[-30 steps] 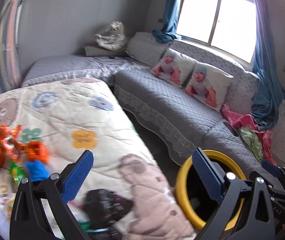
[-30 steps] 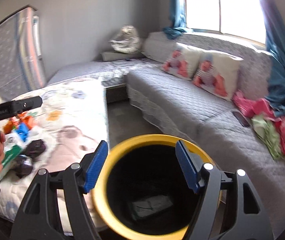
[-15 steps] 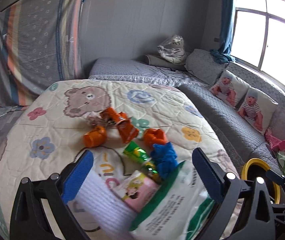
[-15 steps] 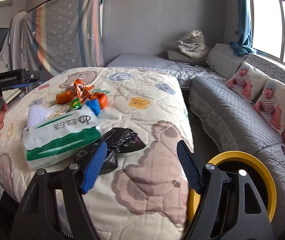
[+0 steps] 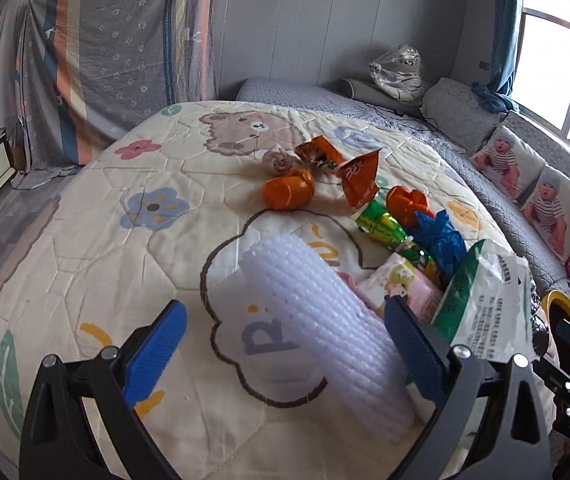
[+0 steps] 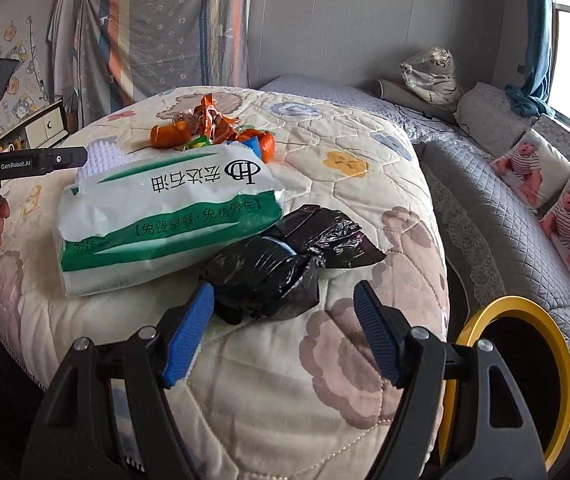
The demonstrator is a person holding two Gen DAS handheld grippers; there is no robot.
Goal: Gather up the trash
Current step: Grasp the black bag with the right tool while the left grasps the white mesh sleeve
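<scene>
On the bed lie one white foam roll (image 5: 317, 312), one green-and-white bag (image 6: 169, 216), one black bag (image 6: 281, 268), and two baby-print cushions (image 5: 505, 160) line the sofa.

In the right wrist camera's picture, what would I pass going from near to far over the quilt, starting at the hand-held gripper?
Right hand-held gripper, open → crumpled black plastic bag → white and green packet → pile of orange wrappers → grey sofa bed along the wall.
</scene>
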